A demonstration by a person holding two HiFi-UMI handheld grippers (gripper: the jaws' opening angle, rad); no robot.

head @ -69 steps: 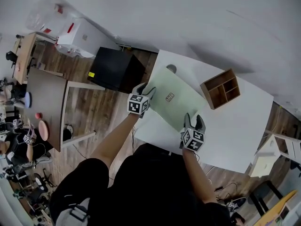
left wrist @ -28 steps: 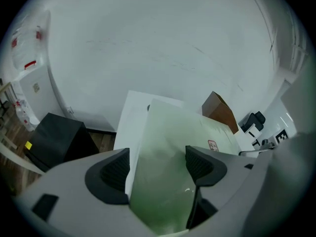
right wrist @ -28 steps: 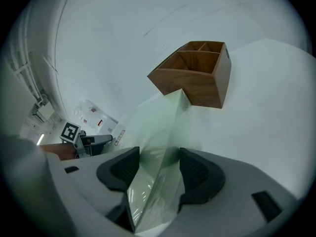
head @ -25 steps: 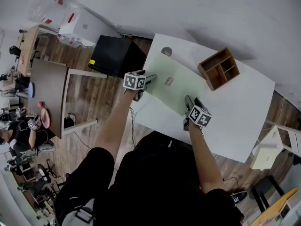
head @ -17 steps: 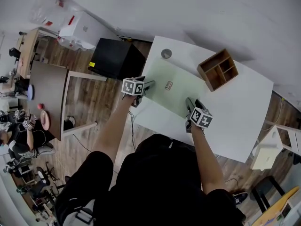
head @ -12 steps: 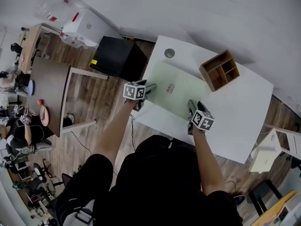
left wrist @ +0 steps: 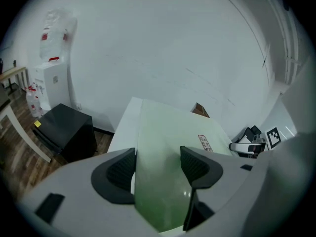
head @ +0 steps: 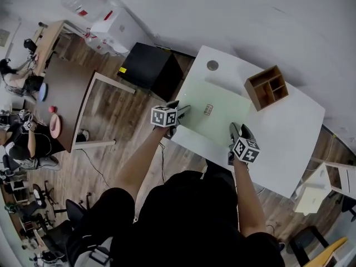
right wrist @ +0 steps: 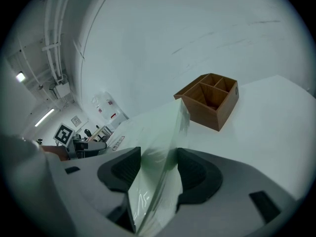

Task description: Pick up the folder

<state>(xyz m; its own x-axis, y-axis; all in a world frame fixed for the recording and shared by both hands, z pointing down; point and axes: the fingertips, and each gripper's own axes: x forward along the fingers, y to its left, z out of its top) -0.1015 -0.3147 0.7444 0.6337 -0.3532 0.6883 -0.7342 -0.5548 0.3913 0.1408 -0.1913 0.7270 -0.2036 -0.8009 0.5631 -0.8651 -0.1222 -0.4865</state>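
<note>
A white desk point(head: 281, 135) stands against a pale wall. On it lies the thin green folder point(head: 214, 113), its near edge seemingly lifting. It looks light, floppy and slick, likely to sag or slip, so opposite edges are the best places to hold it. The left hand-held gripper point(head: 181, 111) has just been closing its jaws, with the folder's left edge between them. The right hand-held gripper point(head: 236, 129) pinches the near right edge. A wooden organizer point(head: 267, 87) stands near the far corner, the only obstacle. A black cabinet point(head: 153, 69) stands on the floor beside the desk.

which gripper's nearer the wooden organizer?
The right gripper, clamped on the folder at the edge facing the wooden organizer; the left gripper, jaws just closed on the folder, holds the opposite edge, toward the black cabinet.
</note>
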